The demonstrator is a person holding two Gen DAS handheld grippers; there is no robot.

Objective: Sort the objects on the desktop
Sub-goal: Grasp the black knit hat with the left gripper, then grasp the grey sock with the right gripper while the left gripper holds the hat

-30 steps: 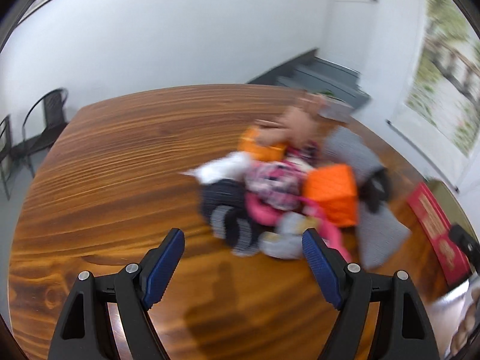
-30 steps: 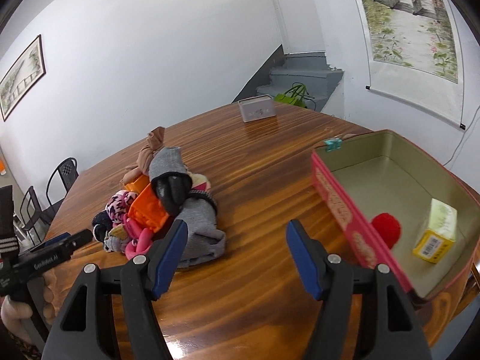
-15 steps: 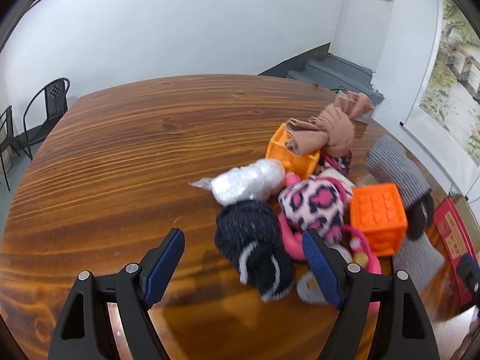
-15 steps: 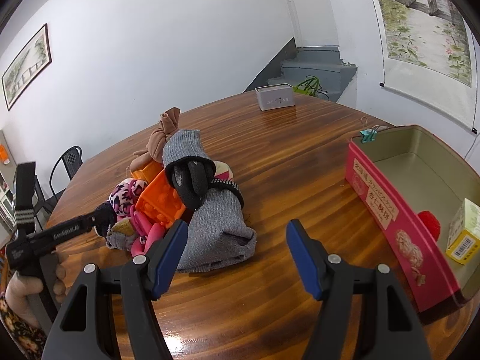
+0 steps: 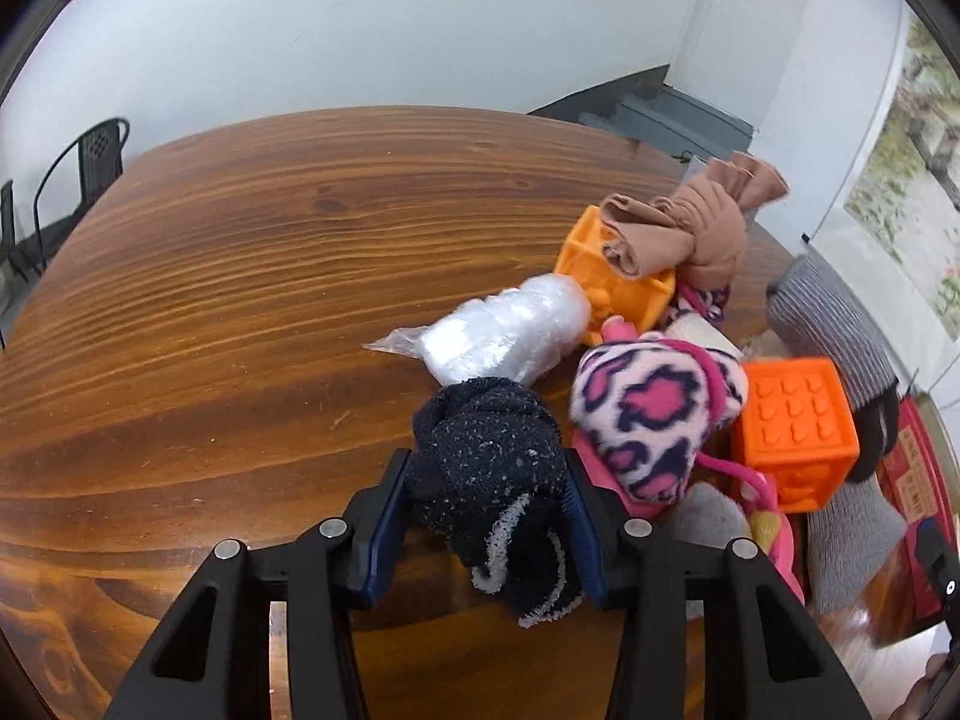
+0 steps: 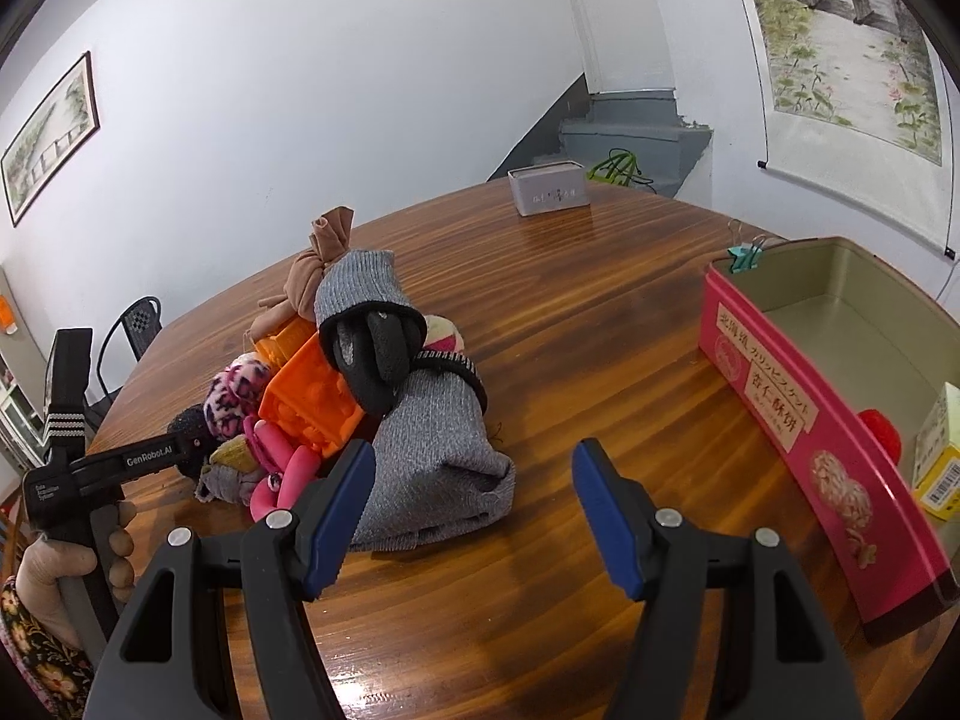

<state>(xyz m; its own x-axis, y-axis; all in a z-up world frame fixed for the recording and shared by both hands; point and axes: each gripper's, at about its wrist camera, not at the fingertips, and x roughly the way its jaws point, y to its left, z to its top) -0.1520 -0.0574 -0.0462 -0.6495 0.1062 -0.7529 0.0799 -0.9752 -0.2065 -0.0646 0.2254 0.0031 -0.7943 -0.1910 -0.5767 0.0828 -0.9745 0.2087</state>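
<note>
- The fuzzy dark sock bundle (image 5: 489,468) (its lower end cut off by the pads) is clamped by the left gripper (image 5: 487,516) at the pile's near edge.
- The right gripper (image 6: 474,516) is held agape over the glossy wooden table (image 6: 570,360), near the pink tin (image 6: 804,438).

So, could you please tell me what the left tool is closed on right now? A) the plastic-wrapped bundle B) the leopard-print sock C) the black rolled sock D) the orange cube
C: in the left wrist view, the left tool has both blue pads pressed against the black rolled sock, while the right tool is open and holds nothing.
</note>
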